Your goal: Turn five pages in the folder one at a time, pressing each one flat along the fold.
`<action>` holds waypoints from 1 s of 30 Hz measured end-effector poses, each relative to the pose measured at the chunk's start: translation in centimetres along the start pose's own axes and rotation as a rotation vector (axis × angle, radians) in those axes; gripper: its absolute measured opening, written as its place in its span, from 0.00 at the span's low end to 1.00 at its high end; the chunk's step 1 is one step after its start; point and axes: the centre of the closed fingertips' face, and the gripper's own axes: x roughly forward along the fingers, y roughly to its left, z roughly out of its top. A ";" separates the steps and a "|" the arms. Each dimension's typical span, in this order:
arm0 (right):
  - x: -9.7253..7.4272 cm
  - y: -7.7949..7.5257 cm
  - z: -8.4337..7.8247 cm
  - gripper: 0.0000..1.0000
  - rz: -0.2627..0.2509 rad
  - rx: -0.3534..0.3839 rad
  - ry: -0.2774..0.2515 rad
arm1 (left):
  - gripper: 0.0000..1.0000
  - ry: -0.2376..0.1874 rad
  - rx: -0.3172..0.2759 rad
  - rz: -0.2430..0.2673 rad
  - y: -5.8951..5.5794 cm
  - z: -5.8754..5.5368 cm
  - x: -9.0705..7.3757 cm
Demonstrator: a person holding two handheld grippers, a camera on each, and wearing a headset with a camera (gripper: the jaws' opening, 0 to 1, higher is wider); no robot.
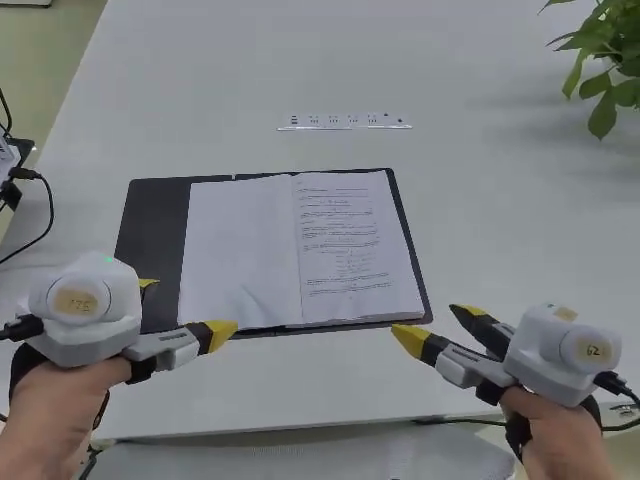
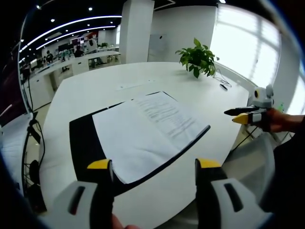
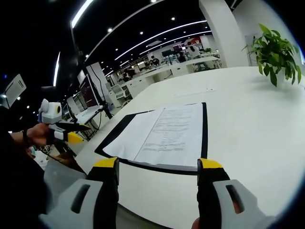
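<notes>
Wide-open jaws on the left gripper (image 2: 154, 164), gripping nothing. Same deal on the right gripper (image 3: 157, 163): spread wide, nothing between them. Hovering both just short of the near edge of the folder (image 1: 150, 230), apart from it as far as can be told.

Straight ahead of both sets of jaws: folder lying open and flat on the white table (image 1: 480, 200), black cover poking out past the paper on the left. Ahead of the left jaws, a blank sheet (image 1: 240, 250) lying flat. Ahead of the right jaws, the printed page (image 1: 345, 245), near corner closest to the right tips. Between the two, the fold (image 1: 297, 250), roughly midway between the grippers.

Guessing at the why: wide on the right to be ready to pinch that near page corner, parked on the left to press along the fold after the flip. No way to tell how many of the five turns are done. Probably calls for a light pinch, to catch one sheet and not two.

Farther out past the folder: a socket strip (image 1: 343, 122) set in the table, and a potted plant (image 1: 600, 60) well beyond the right jaws.
</notes>
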 end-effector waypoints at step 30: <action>-1.7 -3.3 -2.4 0.65 -0.042 0.126 0.006 | 0.64 0.025 0.019 -0.201 -5.0 4.4 7.4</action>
